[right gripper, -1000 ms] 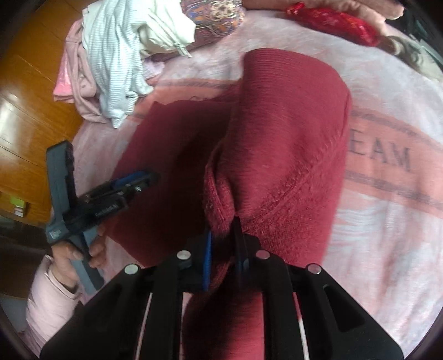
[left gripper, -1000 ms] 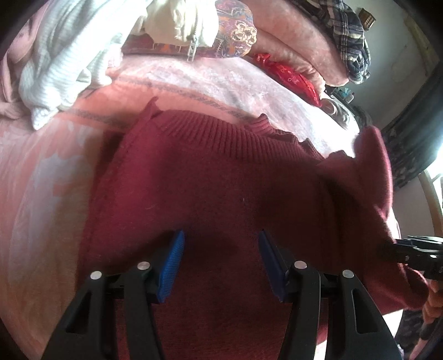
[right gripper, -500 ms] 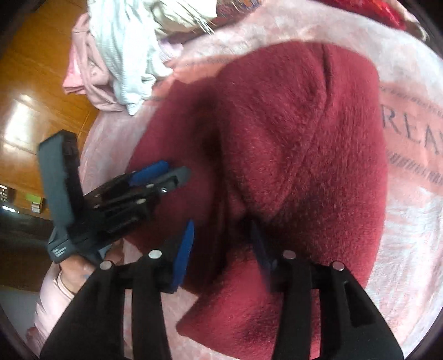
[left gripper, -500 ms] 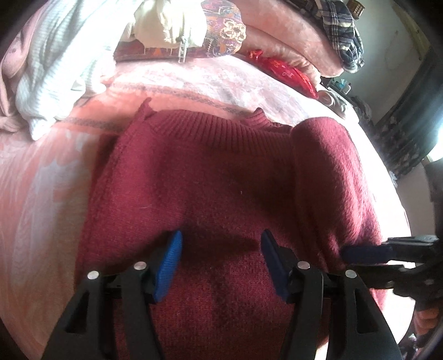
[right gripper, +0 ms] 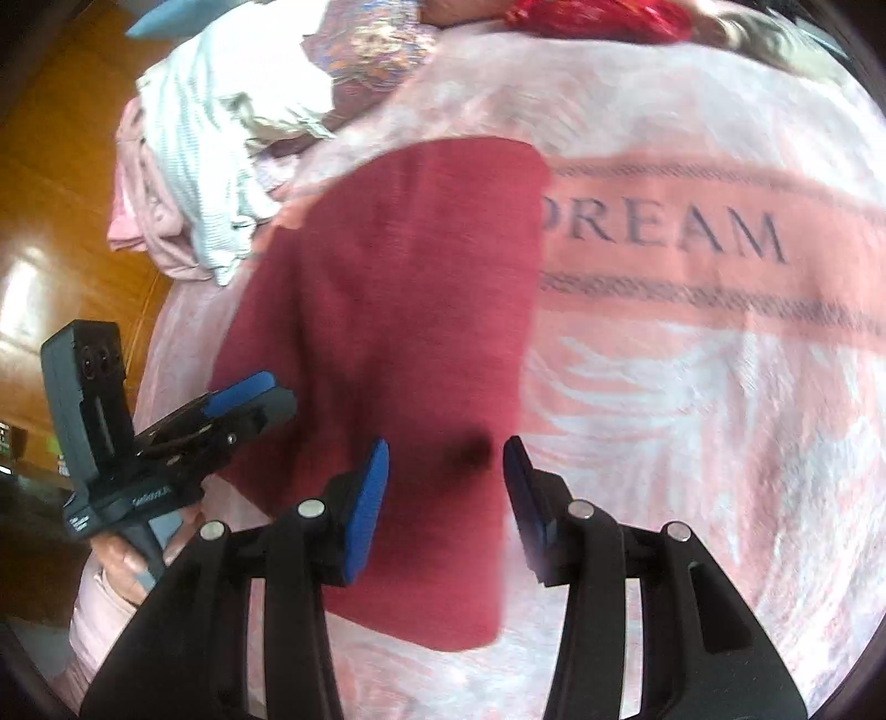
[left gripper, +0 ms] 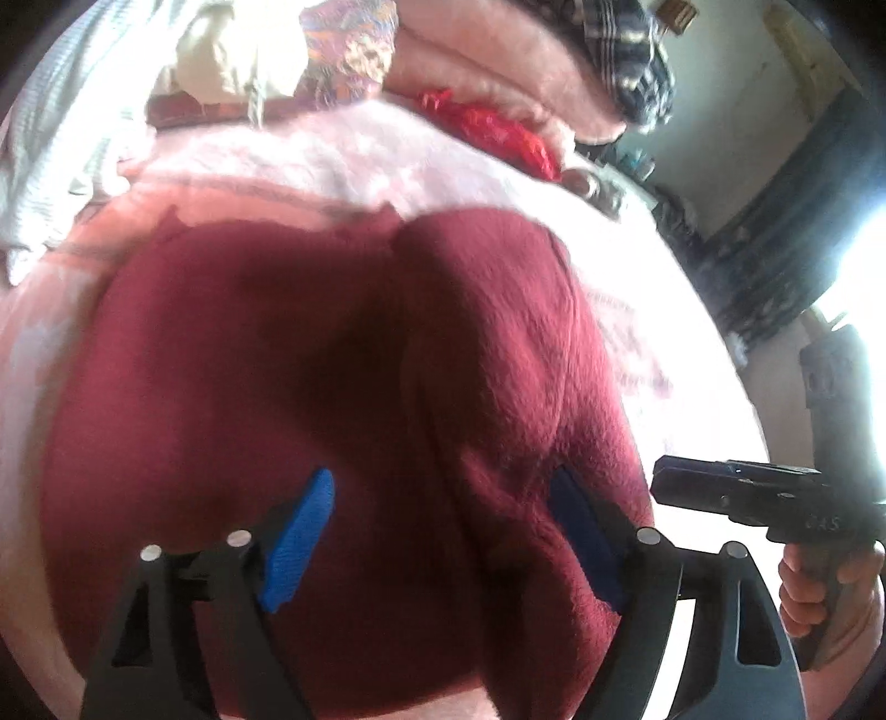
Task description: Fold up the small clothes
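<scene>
A dark red knitted sweater (left gripper: 310, 387) lies flat on a pink blanket (right gripper: 692, 387), its right side folded over onto the body; it also shows in the right wrist view (right gripper: 398, 310). My left gripper (left gripper: 443, 531) is open, just above the sweater's near part. My right gripper (right gripper: 446, 498) is open and empty, over the sweater's near right edge. The right gripper also shows at the right of the left wrist view (left gripper: 736, 493), and the left gripper at the left of the right wrist view (right gripper: 243, 404).
A heap of white and pink clothes (right gripper: 221, 149) lies at the blanket's far left. Folded pink bedding, a plaid cloth (left gripper: 626, 50) and a red item (left gripper: 493, 127) lie at the back. A wooden floor (right gripper: 50, 232) is beyond the bed's left edge.
My right gripper opened, let go of the sweater's side after laying it over the body, and drew back. My left gripper moved closer over the sweater and stayed open.
</scene>
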A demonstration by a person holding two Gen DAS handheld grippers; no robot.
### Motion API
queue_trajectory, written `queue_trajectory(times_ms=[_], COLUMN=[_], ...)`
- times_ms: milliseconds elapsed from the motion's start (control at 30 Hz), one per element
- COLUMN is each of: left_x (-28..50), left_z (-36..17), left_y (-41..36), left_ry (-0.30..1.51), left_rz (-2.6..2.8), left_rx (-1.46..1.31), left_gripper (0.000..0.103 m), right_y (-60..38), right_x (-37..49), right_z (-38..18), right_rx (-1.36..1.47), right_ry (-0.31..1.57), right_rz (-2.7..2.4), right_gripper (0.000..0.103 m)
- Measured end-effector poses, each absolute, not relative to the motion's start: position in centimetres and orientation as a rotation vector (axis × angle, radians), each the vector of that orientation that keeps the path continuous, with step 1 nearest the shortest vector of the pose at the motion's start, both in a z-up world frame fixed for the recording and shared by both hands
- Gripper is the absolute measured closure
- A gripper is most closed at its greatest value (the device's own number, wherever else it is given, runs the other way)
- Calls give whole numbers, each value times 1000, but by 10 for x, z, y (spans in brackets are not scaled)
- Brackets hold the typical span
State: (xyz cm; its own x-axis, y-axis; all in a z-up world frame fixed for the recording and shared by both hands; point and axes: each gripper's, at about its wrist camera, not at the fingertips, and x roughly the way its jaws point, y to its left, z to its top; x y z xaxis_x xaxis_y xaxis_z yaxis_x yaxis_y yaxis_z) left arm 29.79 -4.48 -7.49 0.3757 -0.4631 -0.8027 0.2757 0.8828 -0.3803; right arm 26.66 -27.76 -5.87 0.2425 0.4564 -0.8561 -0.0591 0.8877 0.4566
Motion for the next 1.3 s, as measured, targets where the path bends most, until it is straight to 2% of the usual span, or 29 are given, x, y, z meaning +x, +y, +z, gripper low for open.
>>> queue_trajectory(times_ms=[433,533,600,700,933,1300], left_x=[307,304,303,301,300,303], left_z=[-97,-97,-96,-92,-78,-25], left_y=[-77,-85,-88,-87,-60,42], left_ry=[1163,1155,1142,1115,1054,932], left_rz=[-521,-540,-541,-551,-555,-519], left_rx=[-302,-306,-311,-312,-347,-363], left_gripper=[22,42,66,81,85,85], right_y=[-322,-324,-323,-321,-307,-269], right_x=[241,239,238,238,240,240], right_z=[-84,-90,-92,-93,-95,-100], right_rx=[338,337,330,329,329,298], right_ry=[1330,1345,1350,1354,1364,1387], right_rz=[312,308,307,313,330,416], right_gripper=[59,59,59,59,59,59])
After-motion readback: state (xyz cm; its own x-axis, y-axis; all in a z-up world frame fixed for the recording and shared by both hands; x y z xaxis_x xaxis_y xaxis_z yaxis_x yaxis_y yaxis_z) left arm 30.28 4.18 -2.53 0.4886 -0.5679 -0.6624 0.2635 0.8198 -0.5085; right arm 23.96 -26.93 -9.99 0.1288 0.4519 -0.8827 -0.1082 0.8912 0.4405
